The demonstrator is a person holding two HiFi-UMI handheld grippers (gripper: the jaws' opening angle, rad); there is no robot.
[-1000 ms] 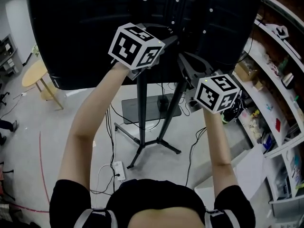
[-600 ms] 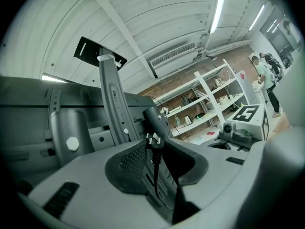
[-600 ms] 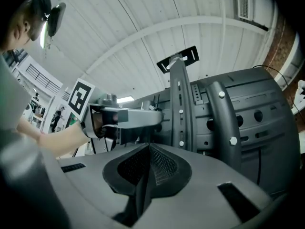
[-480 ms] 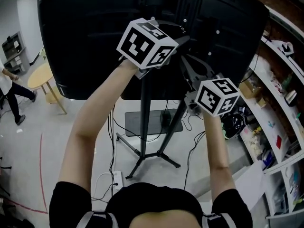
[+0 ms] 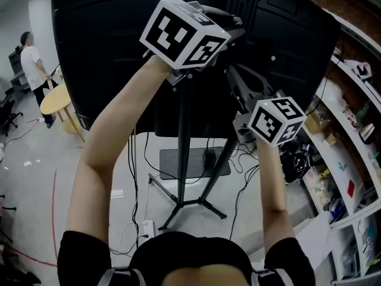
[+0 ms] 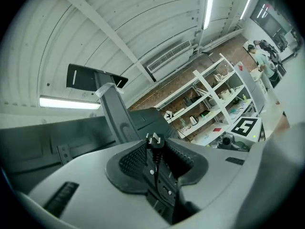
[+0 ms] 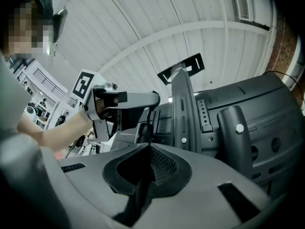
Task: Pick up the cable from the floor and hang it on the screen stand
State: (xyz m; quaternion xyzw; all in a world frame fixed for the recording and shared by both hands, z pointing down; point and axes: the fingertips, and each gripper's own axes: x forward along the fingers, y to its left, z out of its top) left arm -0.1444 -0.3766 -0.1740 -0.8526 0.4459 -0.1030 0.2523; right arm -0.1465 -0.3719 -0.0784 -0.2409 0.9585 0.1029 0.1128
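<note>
At the far left of the head view a person (image 5: 28,55) stands by a round yellow table (image 5: 53,97), well apart from the work. The black back of the screen (image 5: 107,52) fills the upper part of that view, and the person holding the grippers has both arms raised towards it.

The left gripper (image 6: 153,144) is the higher of the two, up near the top of the screen's back. Its jaws are clenched on the plug end of the black cable (image 6: 159,175), whose metal prongs stick out past the fingertips. Just beyond them rises the grey upright of the screen stand (image 6: 116,113), topped by a black bracket, between the plug and the room behind.

Below, the stand's pole runs down to splayed legs, with a dark base plate (image 5: 172,162) behind them. A white power strip (image 5: 147,229) and loose leads lie on the floor near them.

The right gripper (image 7: 151,149) is lower and to the right, close against the stand's slanted brace. Its jaws are drawn together on a dark strand that appears to be a further stretch of the cable. The mount's perforated rail and a thick black bar stand directly in front of it.

Crowded shelves (image 5: 351,159) line the right wall.
</note>
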